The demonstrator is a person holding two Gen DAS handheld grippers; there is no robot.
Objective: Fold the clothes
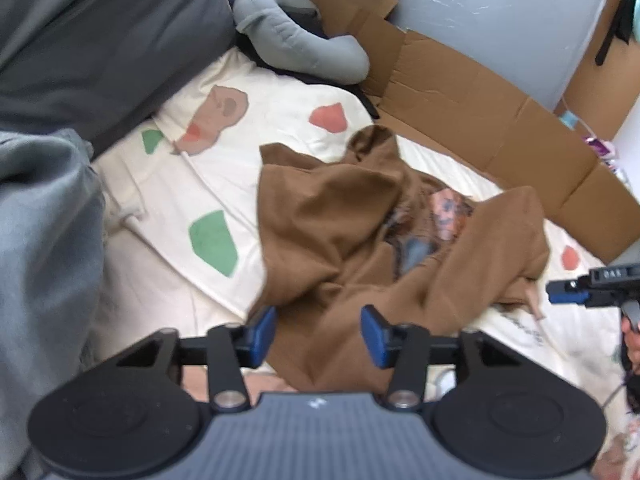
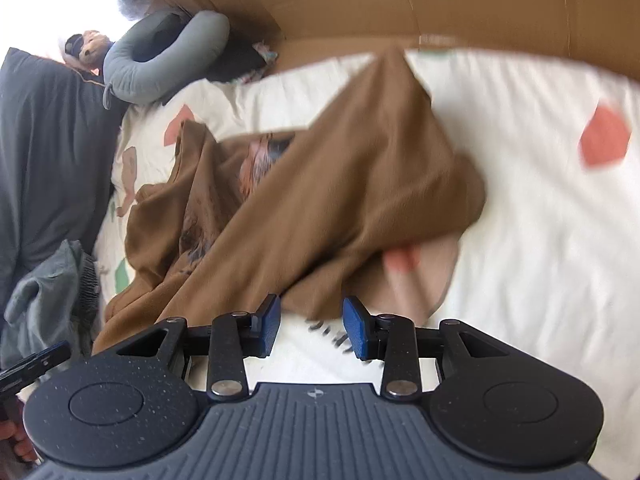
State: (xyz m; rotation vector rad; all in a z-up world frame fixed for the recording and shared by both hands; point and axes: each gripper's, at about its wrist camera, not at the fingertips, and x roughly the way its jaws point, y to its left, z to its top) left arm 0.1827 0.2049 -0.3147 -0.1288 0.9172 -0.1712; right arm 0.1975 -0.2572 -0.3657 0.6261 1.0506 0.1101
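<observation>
A crumpled brown T-shirt (image 1: 360, 236) with a printed picture lies on the cream bedsheet (image 1: 180, 280). My left gripper (image 1: 318, 334) is open, its blue pads (image 1: 262, 334) either side of the shirt's near edge, with cloth lying between them. In the right wrist view the same shirt (image 2: 320, 200) spreads in front of my right gripper (image 2: 312, 326), which is open with the shirt's hem just beyond its pads (image 2: 356, 332). The right gripper also shows at the right edge of the left wrist view (image 1: 592, 284).
A grey U-shaped pillow (image 1: 296, 36) and flattened cardboard (image 1: 480, 112) lie at the far side of the bed. A dark grey pillow (image 1: 100, 40) and grey clothing (image 1: 44, 240) sit on the left. The sheet has red and green patches (image 1: 212, 240).
</observation>
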